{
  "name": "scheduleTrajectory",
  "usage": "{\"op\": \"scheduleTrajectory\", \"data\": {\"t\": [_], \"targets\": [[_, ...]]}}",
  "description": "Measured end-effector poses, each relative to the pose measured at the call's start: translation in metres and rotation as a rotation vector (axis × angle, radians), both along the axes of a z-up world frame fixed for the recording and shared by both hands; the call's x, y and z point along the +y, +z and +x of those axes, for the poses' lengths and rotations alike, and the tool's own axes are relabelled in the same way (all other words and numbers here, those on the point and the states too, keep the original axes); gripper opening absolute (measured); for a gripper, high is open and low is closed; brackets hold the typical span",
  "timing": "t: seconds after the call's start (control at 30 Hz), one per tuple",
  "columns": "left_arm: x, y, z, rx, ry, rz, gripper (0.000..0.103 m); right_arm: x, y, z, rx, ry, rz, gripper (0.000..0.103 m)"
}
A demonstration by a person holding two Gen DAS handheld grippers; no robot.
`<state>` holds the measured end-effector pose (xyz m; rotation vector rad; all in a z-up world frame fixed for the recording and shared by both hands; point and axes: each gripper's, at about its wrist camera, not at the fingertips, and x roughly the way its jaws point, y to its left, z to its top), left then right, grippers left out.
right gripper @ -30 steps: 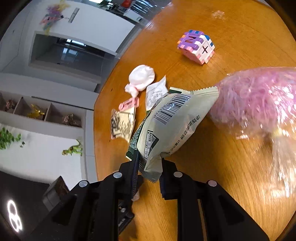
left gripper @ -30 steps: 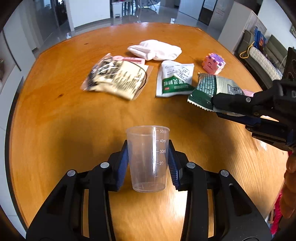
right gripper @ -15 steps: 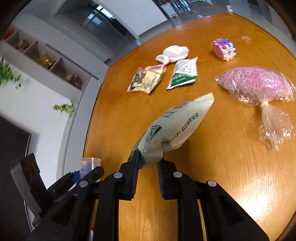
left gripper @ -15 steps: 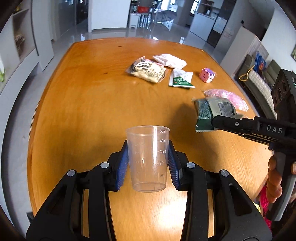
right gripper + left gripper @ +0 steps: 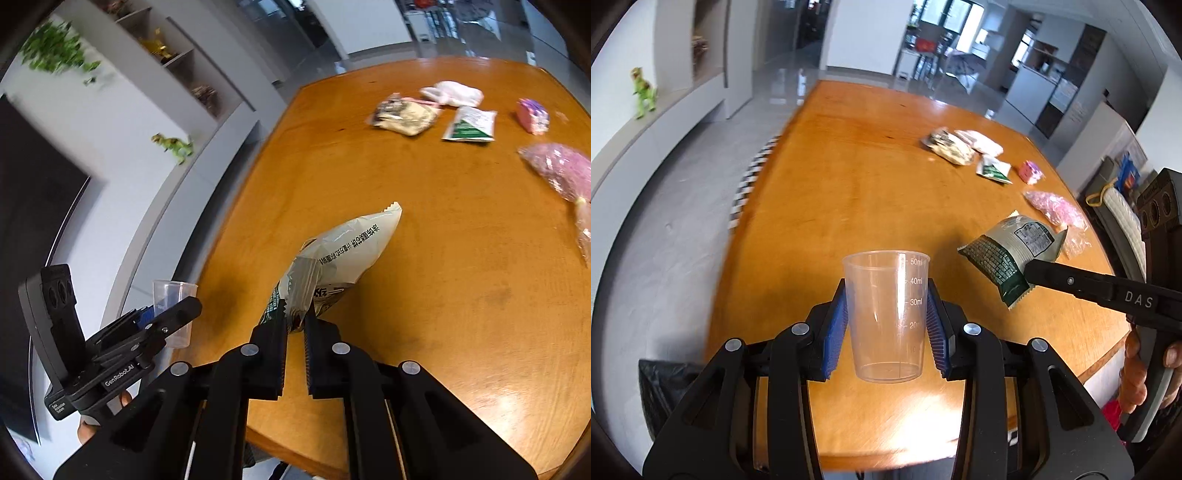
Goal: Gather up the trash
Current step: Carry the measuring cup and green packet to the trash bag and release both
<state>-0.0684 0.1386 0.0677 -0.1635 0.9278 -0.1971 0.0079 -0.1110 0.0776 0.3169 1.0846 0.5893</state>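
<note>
Your left gripper (image 5: 886,325) clamps the measuring cup (image 5: 886,314); your right gripper (image 5: 295,328) pinches the snack packet (image 5: 340,258). The black bin bag (image 5: 665,387) lies below-left of the cup, nearer your left.

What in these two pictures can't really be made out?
- Black bag, left wrist view: mostly hidden behind the left gripper; its opening is unseen.
- Snack packet, both views: print too small to read.
- Pink bag, right wrist view: cut off at the picture's edge.
</note>
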Motion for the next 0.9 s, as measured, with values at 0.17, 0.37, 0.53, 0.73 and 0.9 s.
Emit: {"op": "scheduleTrajectory", "data": {"t": [0.17, 0.37, 0.53, 0.73, 0.9], "targets": [[0.043, 0.005, -0.038, -0.013, 0.095, 0.008, 0.039, 0.051, 0.006, -0.026, -0.007, 0.132, 0.008, 0.009], [0.094, 0.003, -0.091, -0.013, 0.212, 0.030, 0.039, 0.118, 0.006, -0.065, -0.010, 0.297, 0.001, 0.009], [0.137, -0.008, -0.133, 0.004, 0.322, 0.049, 0.039, 0.173, 0.000, -0.102, -0.023, 0.451, -0.029, 0.009], [0.193, -0.037, -0.187, 0.054, 0.477, 0.021, 0.039, 0.234, -0.011, -0.148, -0.041, 0.625, -0.072, 0.009], [0.236, -0.067, -0.223, 0.113, 0.611, -0.025, 0.046, 0.287, -0.035, -0.173, 0.028, 0.774, -0.104, 0.019]]}}
